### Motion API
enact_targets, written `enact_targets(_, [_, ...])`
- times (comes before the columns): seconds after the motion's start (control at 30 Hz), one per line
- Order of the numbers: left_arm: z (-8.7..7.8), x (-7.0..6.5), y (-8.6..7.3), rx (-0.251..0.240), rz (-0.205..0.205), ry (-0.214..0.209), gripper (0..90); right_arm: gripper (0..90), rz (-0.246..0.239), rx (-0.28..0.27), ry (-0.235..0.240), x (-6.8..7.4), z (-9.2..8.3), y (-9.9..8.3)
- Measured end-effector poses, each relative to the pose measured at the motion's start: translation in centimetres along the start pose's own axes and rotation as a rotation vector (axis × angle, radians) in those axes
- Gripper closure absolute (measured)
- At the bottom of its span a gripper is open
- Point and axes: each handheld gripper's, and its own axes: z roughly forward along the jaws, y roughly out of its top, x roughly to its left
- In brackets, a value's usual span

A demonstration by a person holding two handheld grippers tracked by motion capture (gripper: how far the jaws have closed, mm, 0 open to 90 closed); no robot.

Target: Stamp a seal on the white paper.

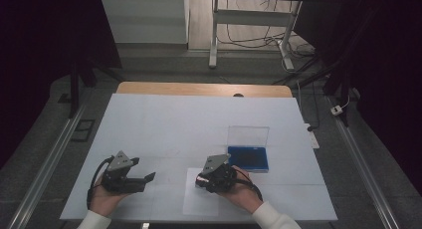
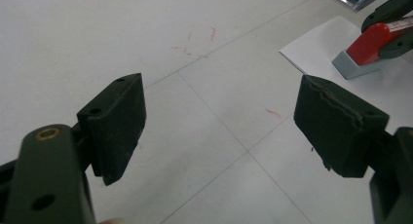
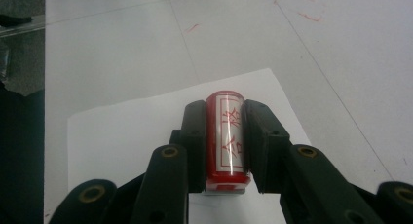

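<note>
A red stamp [image 3: 227,136] with a white label of red characters on its top sits clamped between the black jaws of my right gripper [image 3: 225,118]. Its grey base [image 2: 354,67] rests on a white sheet of paper [image 3: 141,136]. In the high view my right gripper [image 1: 201,179] holds the stamp [image 1: 201,179] over that sheet [image 1: 200,201] near the table's front edge. My left gripper [image 1: 150,178] lies to the left on the table, jaws spread wide with bare tabletop between them; its pads [image 2: 119,126] grip nothing.
A blue ink pad case [image 1: 248,158] with its clear lid raised stands just right of and behind the right gripper. The white table cover [image 1: 189,124] carries faint red marks [image 2: 195,39]. Table legs and cables lie on the floor beyond.
</note>
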Motion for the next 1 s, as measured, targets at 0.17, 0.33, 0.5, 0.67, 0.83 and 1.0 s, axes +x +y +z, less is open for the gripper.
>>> enact_targets(0.17, [0.1, 0.1, -0.1, 0.002, 0.000, 0.002, 19.7, 70.6, 0.021, 0.000, 0.022, -0.2, -0.4, 0.4])
enact_targets(0.33, [0.0, 0.2, -0.1, 0.001, -0.004, 0.008, 19.7, 70.5, 0.008, -0.030, 0.033, 0.0, -0.8, 0.7])
enact_targets(0.5, [-0.1, 0.1, -0.1, -0.003, 0.000, 0.002, 19.7, 70.5, 0.019, -0.066, 0.013, -0.2, -1.8, 0.8])
enact_targets(0.67, [-0.1, 0.2, -0.1, -0.004, -0.003, 0.001, 19.7, 70.5, 0.042, -0.092, 0.016, -0.4, -2.2, 0.7])
enact_targets(0.83, [0.0, 0.1, -0.1, -0.004, -0.001, 0.000, 19.8, 70.5, 0.044, -0.098, 0.018, -0.6, -2.3, 0.6])
enact_targets(1.0, [0.0, 0.1, -0.2, -0.002, 0.000, 0.001, 19.9, 70.4, 0.051, -0.110, 0.005, -0.9, -2.8, 0.6])
